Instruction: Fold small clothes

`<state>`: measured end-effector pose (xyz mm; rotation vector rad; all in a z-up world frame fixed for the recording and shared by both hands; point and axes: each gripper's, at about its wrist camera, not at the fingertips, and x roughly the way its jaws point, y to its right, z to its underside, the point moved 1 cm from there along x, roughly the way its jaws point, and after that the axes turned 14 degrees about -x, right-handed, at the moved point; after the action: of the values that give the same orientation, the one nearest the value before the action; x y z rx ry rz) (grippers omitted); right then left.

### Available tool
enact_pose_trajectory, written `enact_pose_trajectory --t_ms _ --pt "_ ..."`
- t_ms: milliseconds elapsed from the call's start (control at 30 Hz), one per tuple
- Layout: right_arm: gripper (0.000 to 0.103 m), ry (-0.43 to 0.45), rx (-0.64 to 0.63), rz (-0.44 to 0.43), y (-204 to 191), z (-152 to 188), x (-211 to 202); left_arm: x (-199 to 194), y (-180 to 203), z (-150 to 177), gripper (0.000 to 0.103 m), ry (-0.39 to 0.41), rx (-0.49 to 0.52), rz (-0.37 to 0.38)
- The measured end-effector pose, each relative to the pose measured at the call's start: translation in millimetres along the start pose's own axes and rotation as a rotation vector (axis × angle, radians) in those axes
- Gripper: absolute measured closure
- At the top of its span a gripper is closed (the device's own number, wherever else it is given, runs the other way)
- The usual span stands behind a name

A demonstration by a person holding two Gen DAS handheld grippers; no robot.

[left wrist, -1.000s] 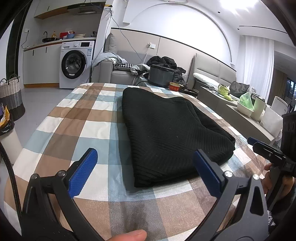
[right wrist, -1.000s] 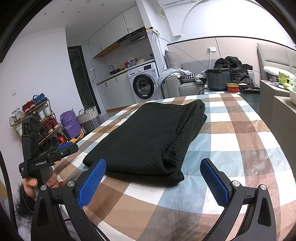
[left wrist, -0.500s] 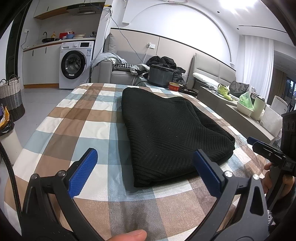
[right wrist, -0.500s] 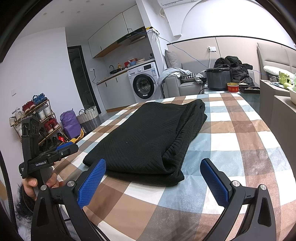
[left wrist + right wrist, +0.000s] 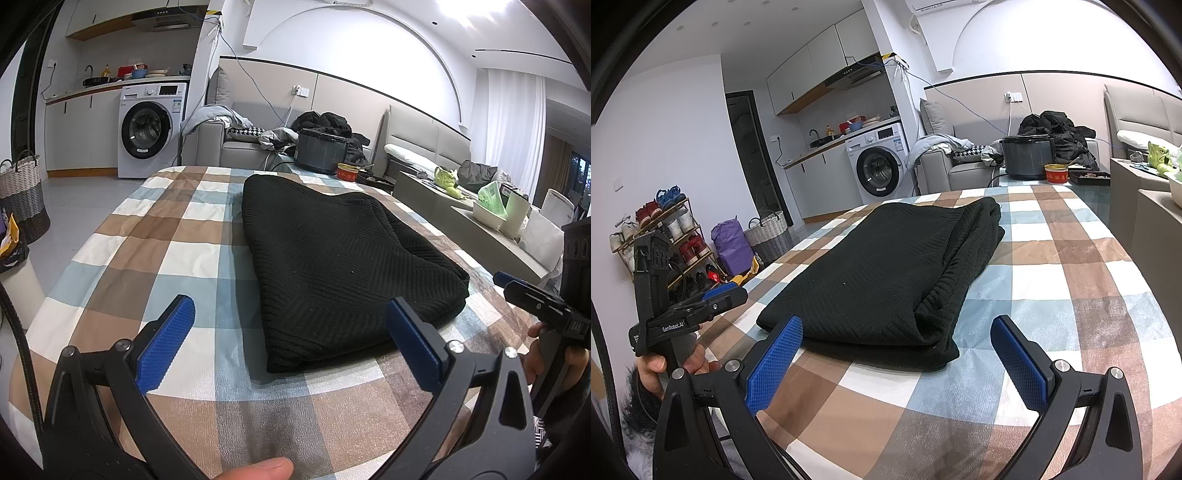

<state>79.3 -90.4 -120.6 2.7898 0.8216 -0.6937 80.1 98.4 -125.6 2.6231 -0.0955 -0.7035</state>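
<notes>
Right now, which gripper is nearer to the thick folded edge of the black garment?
The right gripper: the garment's bulging fold faces it. The left gripper faces the flatter corner.

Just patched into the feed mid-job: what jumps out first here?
A folded black knit garment lies flat in the middle of the checked tablecloth, thick folded edges toward the cameras. Both blue-padded claws hover open and empty at the near table edge, left claw and right claw.

left gripper (image 5: 291, 339) spread, right gripper (image 5: 905, 356) spread
</notes>
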Motion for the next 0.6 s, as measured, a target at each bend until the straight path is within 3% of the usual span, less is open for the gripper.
enact_pose_trajectory --t_ms 600 --pt "0.000 0.000 0.001 0.000 -0.4 -0.4 -0.5 0.3 0.0 0.4 0.001 0.002 0.000 -0.001"
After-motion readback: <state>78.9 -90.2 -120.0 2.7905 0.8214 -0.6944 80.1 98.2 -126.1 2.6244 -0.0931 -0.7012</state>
